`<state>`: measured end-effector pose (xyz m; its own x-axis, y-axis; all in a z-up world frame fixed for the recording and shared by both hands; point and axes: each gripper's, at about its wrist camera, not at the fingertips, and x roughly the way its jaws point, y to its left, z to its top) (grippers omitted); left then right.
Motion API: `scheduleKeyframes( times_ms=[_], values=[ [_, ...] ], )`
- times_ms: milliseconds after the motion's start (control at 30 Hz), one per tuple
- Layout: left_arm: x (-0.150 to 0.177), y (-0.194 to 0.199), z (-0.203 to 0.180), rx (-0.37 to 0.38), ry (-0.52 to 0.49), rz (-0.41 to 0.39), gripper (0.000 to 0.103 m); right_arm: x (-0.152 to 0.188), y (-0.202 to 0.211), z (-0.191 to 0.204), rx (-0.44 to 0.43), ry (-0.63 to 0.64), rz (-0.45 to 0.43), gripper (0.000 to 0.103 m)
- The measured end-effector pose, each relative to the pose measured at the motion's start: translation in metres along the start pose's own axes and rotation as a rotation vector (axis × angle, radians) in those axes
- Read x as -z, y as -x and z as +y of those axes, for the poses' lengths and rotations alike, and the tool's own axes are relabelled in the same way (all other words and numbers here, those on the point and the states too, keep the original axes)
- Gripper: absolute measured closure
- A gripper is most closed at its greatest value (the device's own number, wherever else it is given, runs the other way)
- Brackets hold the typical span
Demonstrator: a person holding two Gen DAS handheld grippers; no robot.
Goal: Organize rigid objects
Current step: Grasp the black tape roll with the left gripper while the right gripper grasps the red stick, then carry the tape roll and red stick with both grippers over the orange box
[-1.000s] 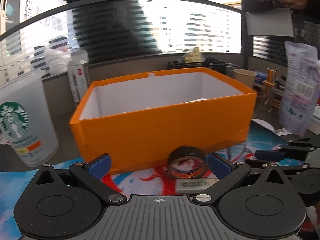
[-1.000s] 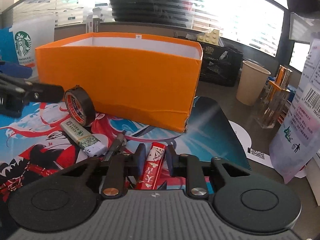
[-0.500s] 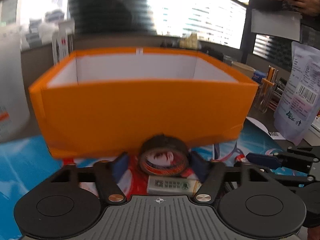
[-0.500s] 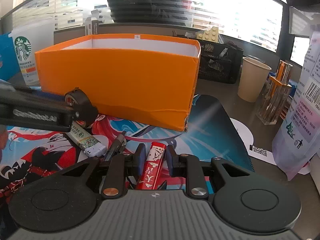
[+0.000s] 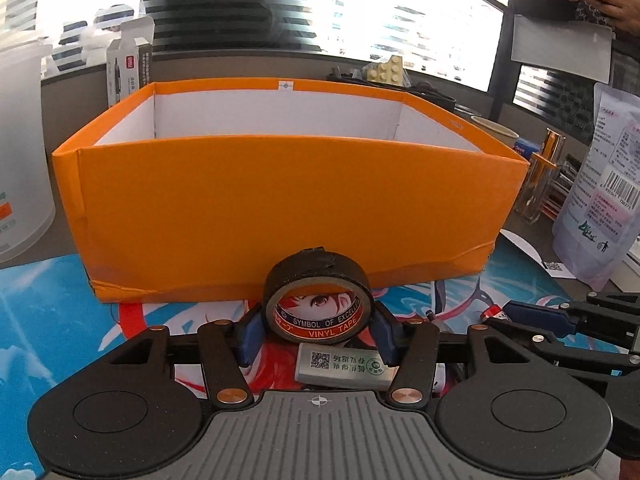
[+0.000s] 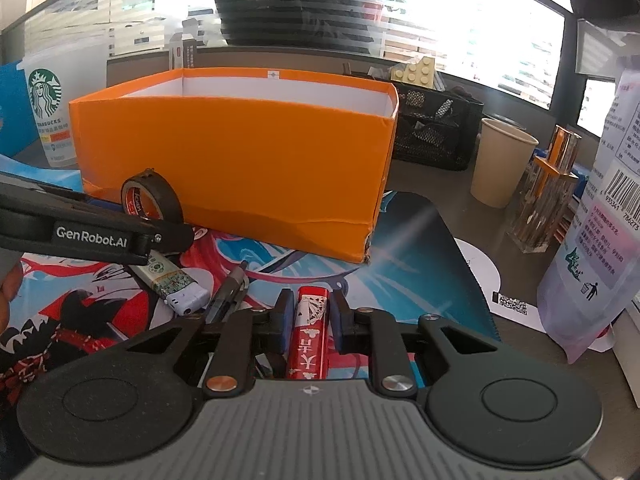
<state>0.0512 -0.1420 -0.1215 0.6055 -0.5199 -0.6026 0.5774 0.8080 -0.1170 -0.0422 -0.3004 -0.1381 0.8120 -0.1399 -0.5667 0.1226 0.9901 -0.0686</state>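
A black roll of vinyl tape (image 5: 316, 268) stands on edge on the printed mat, just in front of the orange box (image 5: 280, 208). My left gripper (image 5: 318, 332) is shut on it, one blue pad against each side; the right wrist view shows the same roll (image 6: 160, 192). A green-labelled lighter (image 5: 344, 366) lies under the left jaws. My right gripper (image 6: 311, 316) is closing on a red playing-card box (image 6: 310, 344), which lies flat between its pads. The orange box (image 6: 240, 160) is open-topped; its floor is hidden.
A dark pen (image 6: 228, 296) lies beside the lighter (image 6: 172, 284). A Starbucks cup (image 6: 48, 112) stands left of the box. A black mesh organizer (image 6: 436, 132), a paper cup (image 6: 500, 160) and a plastic pouch (image 6: 600, 240) stand to the right. A person stands behind the desk.
My left gripper came down and forward around the tape roll, and its jaws closed from wide apart onto it. The right gripper kept still on the red box.
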Motion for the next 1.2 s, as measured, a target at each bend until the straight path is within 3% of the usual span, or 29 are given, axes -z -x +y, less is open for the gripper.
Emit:
scheduleKeyframes(
  times_ms=[1200],
  values=[
    [-0.020,0.097,-0.007,0.006,-0.041,-0.184,0.050,-0.031,0.066,0.012,-0.012,0.011,-0.175,0.088]
  ],
)
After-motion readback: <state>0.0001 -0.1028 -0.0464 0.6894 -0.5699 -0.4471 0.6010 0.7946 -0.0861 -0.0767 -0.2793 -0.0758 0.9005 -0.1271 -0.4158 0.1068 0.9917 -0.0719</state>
